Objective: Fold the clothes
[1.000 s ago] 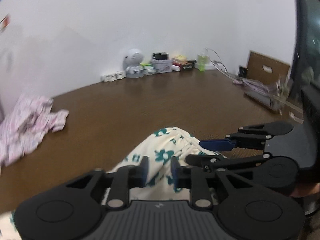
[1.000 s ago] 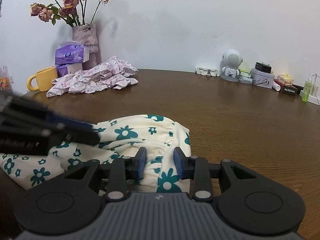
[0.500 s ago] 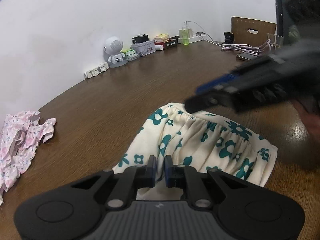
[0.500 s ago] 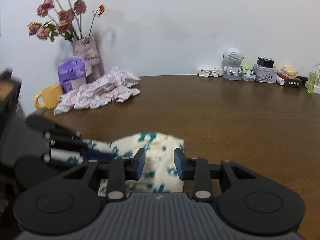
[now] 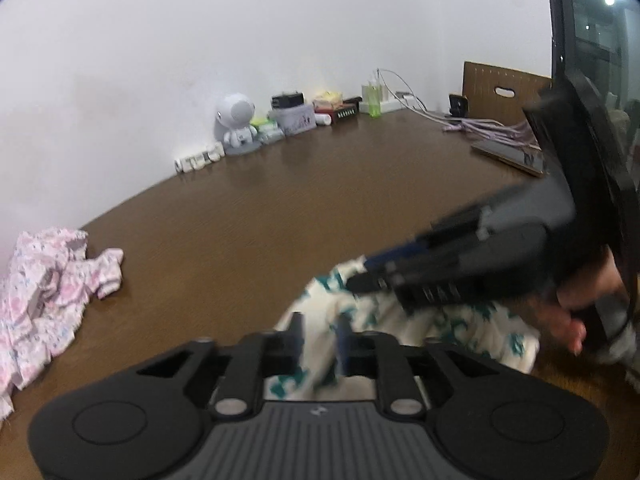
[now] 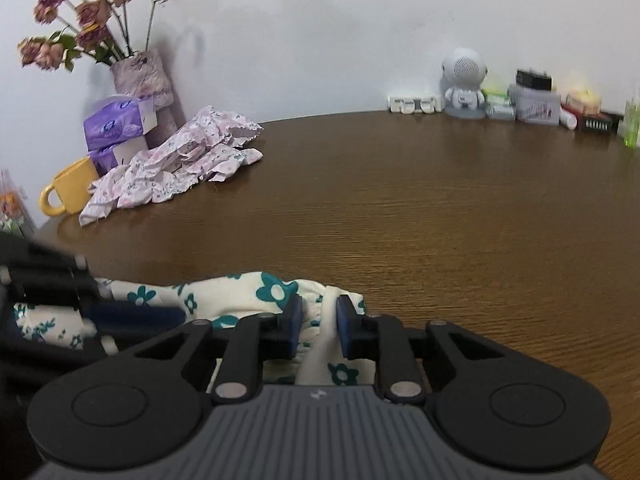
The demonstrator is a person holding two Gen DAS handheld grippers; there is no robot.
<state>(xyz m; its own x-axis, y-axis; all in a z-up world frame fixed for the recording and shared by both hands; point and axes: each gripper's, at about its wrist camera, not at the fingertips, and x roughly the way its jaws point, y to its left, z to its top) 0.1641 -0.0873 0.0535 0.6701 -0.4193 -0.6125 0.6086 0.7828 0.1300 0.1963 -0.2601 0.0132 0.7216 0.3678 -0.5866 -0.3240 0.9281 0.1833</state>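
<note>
The cream cloth with green flowers (image 6: 240, 296) lies bunched at the bottom of both frames, on the brown table (image 6: 440, 220). The right gripper (image 6: 318, 326) has its fingers spread a little, with a ridge of cloth between them but not pinched. The left gripper (image 5: 320, 338) looks the same, though it is blurry. I think they are picking a spot to grab. Next, both must squeeze an edge and lift.
</note>
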